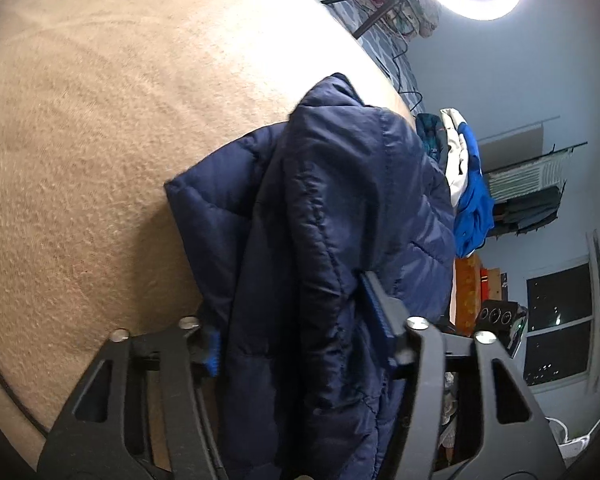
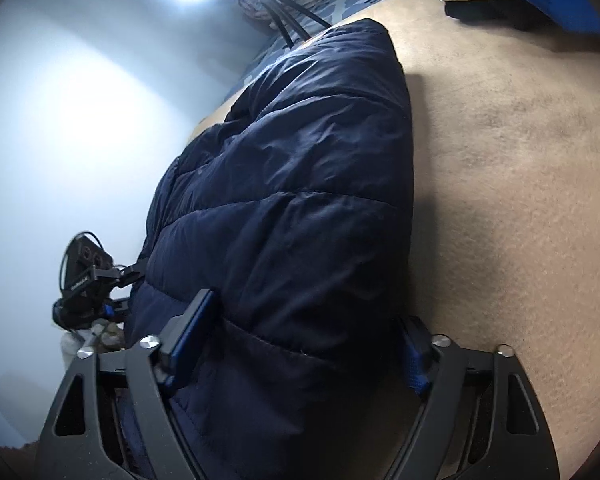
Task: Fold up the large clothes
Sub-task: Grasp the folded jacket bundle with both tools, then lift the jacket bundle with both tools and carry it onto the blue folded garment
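Jacket bulk is clamped by both — left hand-held gripper and right hand-held gripper; layers are best kept bunched evenly while carried over the bed.

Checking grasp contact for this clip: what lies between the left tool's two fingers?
In the left wrist view, a bunched fold of the navy puffer jacket fills the gap between the left tool's fingers.

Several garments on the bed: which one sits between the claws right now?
The navy puffer jacket, quilted and dark, lying between both claws. The bright blue garment and white one lie beyond it, untouched.
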`<state>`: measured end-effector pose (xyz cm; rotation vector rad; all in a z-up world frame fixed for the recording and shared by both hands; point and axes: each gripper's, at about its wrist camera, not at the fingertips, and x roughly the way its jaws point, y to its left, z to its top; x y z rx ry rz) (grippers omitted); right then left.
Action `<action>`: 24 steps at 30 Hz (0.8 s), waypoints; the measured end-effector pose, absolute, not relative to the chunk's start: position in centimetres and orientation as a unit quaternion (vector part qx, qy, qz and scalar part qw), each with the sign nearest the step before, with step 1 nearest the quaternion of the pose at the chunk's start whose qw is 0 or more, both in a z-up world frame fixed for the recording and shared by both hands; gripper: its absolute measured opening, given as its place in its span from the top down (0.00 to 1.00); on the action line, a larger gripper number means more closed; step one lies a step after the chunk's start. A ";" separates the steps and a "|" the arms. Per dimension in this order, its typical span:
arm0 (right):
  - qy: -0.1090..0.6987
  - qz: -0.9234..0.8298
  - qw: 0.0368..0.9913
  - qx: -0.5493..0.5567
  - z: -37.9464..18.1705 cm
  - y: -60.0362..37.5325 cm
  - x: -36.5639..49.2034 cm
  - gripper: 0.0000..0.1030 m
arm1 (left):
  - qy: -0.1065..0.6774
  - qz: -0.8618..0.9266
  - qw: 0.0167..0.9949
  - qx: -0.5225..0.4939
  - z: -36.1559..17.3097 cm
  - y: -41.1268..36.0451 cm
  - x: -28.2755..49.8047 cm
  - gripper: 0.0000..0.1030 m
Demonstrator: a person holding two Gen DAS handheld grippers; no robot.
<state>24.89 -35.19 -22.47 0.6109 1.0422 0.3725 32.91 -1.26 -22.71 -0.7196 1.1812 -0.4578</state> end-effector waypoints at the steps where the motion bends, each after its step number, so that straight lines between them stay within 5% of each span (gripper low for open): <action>1: 0.488 0.172 0.807 0.283 -22.3 -35.1 24.8 0.35 | 0.537 -0.208 0.752 -0.320 -22.4 -1.5 32.8 0.57; 7: 0.489 0.157 0.815 0.268 -20.9 -34.5 24.1 0.61 | 0.519 -0.200 0.788 -0.265 -20.2 -3.0 31.9 0.75; 12: 0.488 0.147 0.829 0.232 -18.9 -33.1 23.7 0.75 | 0.507 -0.196 0.802 -0.247 -18.9 -3.6 31.1 0.80; 24: 0.473 0.123 0.861 0.139 -14.8 -31.3 20.9 0.83 | 0.481 -0.210 0.826 -0.206 -15.3 -5.3 28.2 0.84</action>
